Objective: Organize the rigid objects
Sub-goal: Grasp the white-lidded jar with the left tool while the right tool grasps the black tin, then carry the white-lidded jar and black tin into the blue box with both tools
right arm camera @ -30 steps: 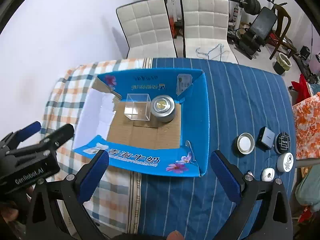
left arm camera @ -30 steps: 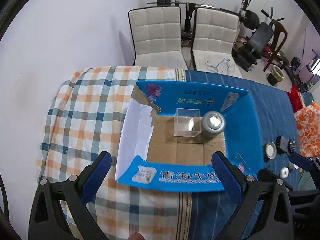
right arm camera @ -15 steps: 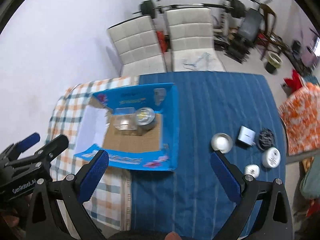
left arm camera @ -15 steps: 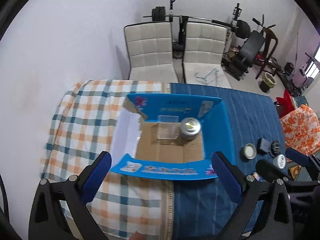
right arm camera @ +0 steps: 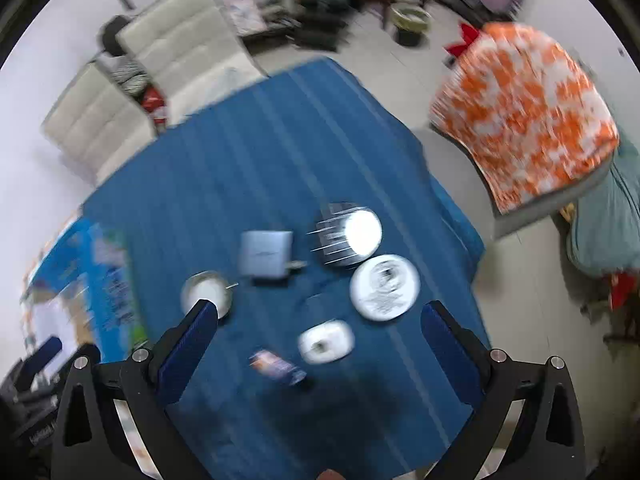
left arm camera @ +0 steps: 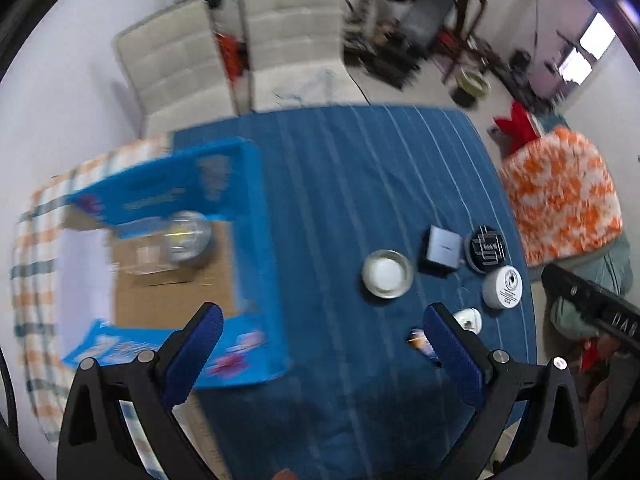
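A blue cardboard box (left arm camera: pixel 256 216) lies open at the table's left and holds a round silver tin (left arm camera: pixel 186 238) and a clear plastic cube (left arm camera: pixel 148 258). On the blue striped cloth lie a silver dish (left arm camera: pixel 387 273), a grey square box (left arm camera: pixel 442 246), a black round tin (left arm camera: pixel 486 246), a white round tin (left arm camera: pixel 503 286), a small white case (right arm camera: pixel 327 340) and a small wrapped item (right arm camera: pixel 276 366). My left gripper (left arm camera: pixel 322 320) is open and empty, high above the cloth. My right gripper (right arm camera: pixel 318 318) is open and empty above the loose items. Both views are blurred.
A checked cloth (left arm camera: pixel 32 216) covers the table's left end. Two white chairs (left arm camera: pixel 224 48) stand behind the table. An orange patterned cushion (right arm camera: pixel 528 120) lies past the right edge. Exercise gear stands by the far wall.
Both grippers have swung to the right, away from the blue box and over the loose items on the blue cloth. Both stay open and empty.
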Demonstrator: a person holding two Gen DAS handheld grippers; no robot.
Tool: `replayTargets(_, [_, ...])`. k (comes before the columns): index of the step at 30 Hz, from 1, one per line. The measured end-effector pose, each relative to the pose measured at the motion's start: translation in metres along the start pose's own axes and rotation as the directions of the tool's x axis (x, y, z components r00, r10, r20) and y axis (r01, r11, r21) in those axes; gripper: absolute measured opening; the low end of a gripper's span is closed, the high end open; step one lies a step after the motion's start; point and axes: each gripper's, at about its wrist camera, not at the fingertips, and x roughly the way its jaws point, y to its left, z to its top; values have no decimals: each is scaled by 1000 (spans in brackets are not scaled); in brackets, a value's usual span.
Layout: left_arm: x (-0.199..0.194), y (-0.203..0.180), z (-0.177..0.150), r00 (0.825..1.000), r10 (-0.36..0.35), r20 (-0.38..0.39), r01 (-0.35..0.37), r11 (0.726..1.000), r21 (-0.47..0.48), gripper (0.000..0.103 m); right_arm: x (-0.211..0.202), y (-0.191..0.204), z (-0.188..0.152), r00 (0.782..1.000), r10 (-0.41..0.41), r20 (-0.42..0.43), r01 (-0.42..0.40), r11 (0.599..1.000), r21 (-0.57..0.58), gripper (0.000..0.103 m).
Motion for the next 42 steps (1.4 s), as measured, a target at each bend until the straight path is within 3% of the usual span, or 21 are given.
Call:
replayTargets(4, [63,-42,17,995,11,-95,-8,1000,29,103,53,-32,40,998,19,-64,-15,998,67,103])
replayTargets(9, [128,-62,29,981,34,-193,-34,999,6,103,130,-34,72,979,33,-202,-18,997,75,102])
replayTargets(12, [159,-66,31,969,55,-241,-56,998,0,103,164,-33,77,963,15,-270,3,998,63,97])
replayTargets(14, [175,-66,30,961,66,-270,-69,998,-2,103,180,-31,76,953,8,-304,9,998,55,86])
replayTargets(18, [196,-65,23,949,59,-309,-67,998,-16,103,198,-26,72,939,-3,-345,17,999,39,83])
replayTargets(23, [209,-62,15,942,47,-332,-59,998,-28,103,198,-15,69,944,-74,-322,69,997,-27,83])
replayTargets(26, [216,-61,9,939,55,-338,-63,998,-15,94,197,-9,65,949,-113,-293,100,993,-58,80])
replayTargets(28, [213,-65,5,951,57,-305,-63,998,-11,89,194,-7,64,954,-116,-277,105,993,-56,77])
replayTargets(31, [203,-67,-2,963,60,-264,-65,998,-11,62,190,-2,64,955,-118,-271,105,992,-63,76])
replayTargets(35, [201,-65,-13,963,60,-262,-67,998,-17,62,182,0,60,960,-113,-256,96,992,-77,76])
replayTargets(42, [174,-58,-23,972,69,-226,-73,997,-9,62,144,6,55,982,-123,-145,106,987,-121,76])
